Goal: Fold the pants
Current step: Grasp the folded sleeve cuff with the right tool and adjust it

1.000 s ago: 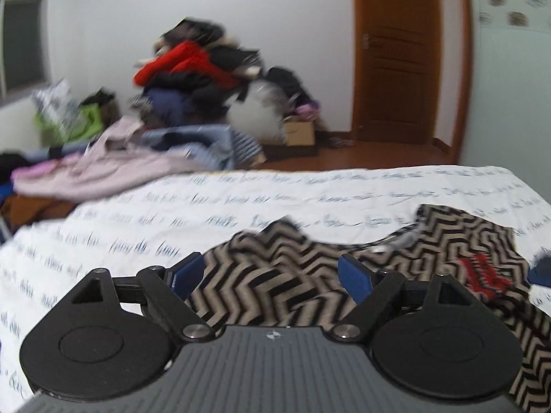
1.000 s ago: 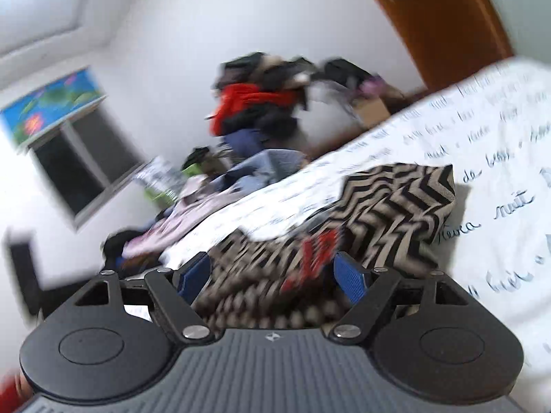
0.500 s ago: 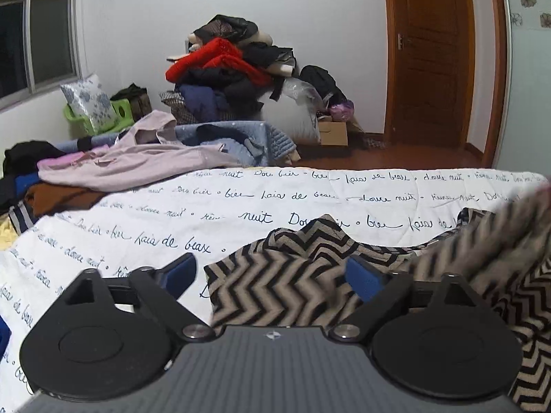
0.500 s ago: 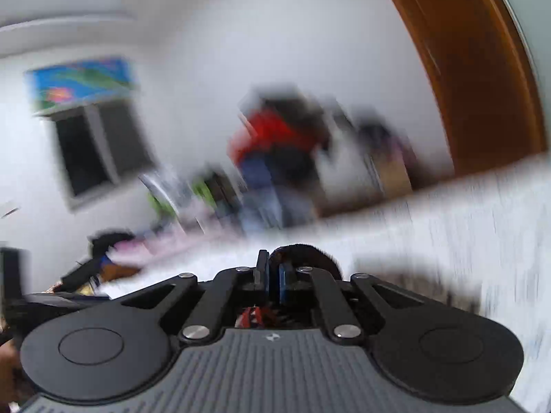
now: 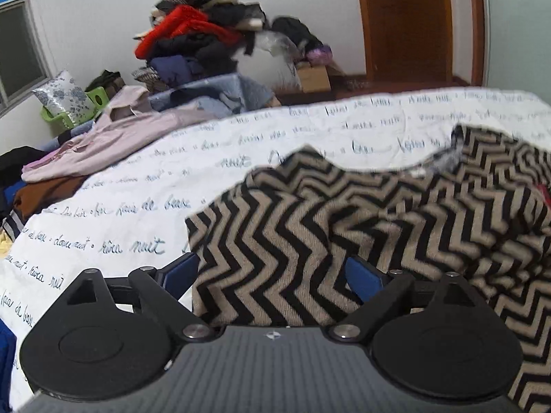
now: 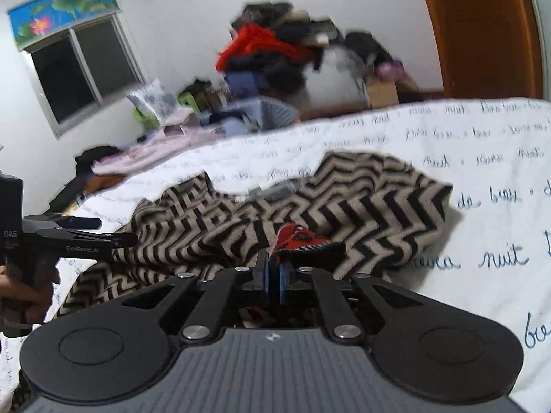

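While the right gripper (image 6: 273,280) has its jaws clamped on a fold of the zigzag pants (image 6: 361,206) beside the red patch (image 6: 296,237), the left gripper (image 5: 272,275) has its jaws spread wide, with a hem edge of the pants (image 5: 275,234) between them. The pants lie crumpled on the bed (image 5: 144,179), whose white sheet bears blue script. Beyond the bed, a clothes pile (image 5: 203,38) rises against the wall beside a wooden door (image 5: 409,24).
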`<state>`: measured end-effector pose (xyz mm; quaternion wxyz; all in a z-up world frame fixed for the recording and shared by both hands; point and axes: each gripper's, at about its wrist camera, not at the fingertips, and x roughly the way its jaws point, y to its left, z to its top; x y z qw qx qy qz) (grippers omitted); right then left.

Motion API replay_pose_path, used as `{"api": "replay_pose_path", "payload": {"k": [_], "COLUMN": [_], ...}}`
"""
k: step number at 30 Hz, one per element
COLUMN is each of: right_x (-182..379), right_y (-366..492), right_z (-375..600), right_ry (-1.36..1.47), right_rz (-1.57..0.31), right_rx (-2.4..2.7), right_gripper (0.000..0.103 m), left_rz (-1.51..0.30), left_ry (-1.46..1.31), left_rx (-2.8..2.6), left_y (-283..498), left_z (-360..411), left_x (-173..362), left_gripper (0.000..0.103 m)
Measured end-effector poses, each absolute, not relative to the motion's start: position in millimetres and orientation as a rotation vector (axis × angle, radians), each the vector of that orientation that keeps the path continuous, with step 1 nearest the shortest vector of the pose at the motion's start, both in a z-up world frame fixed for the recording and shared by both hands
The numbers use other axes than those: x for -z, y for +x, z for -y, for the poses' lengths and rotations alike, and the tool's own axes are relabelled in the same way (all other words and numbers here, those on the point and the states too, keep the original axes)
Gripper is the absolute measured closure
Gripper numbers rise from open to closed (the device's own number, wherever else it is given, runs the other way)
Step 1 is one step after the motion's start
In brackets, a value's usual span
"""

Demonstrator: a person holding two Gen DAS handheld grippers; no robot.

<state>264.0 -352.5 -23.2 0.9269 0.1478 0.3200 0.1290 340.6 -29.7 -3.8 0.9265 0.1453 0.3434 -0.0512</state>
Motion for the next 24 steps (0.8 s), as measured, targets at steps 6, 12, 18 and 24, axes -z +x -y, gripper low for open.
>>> {"api": "replay_pose_path", "payload": {"k": [6, 12, 18, 24], "right_x": [4.4, 30.8, 22.2, 18.9], "right_y": [254.5, 283.0, 262.3, 237.1], "right_z": [330.4, 302.4, 301.4, 308.6], "right_ry": [0.153, 0.139, 0.147, 0.172], "right_rz": [-0.527, -0.706, -0.632, -0.669], "right_rx": [0.021, -0.105, -0.097, -0.099], "right_gripper": [0.094, 0.094, 0.082, 0.066], "left_rz": [-0.682, -0.769, -0.761, -0.748], "left_ry": [0.243, 0.216, 0.218, 0.156], "left_rx": [0.099, 0.111, 0.088, 0.092], "left_y": [340.2, 346.1, 340.0, 318.8], "left_z": [26.6, 25.0, 18.1, 12.2], "left_x": [-1.6, 11.3, 5.8, -8.6], "left_gripper": [0.009, 0.010, 0.009, 0.009]}}
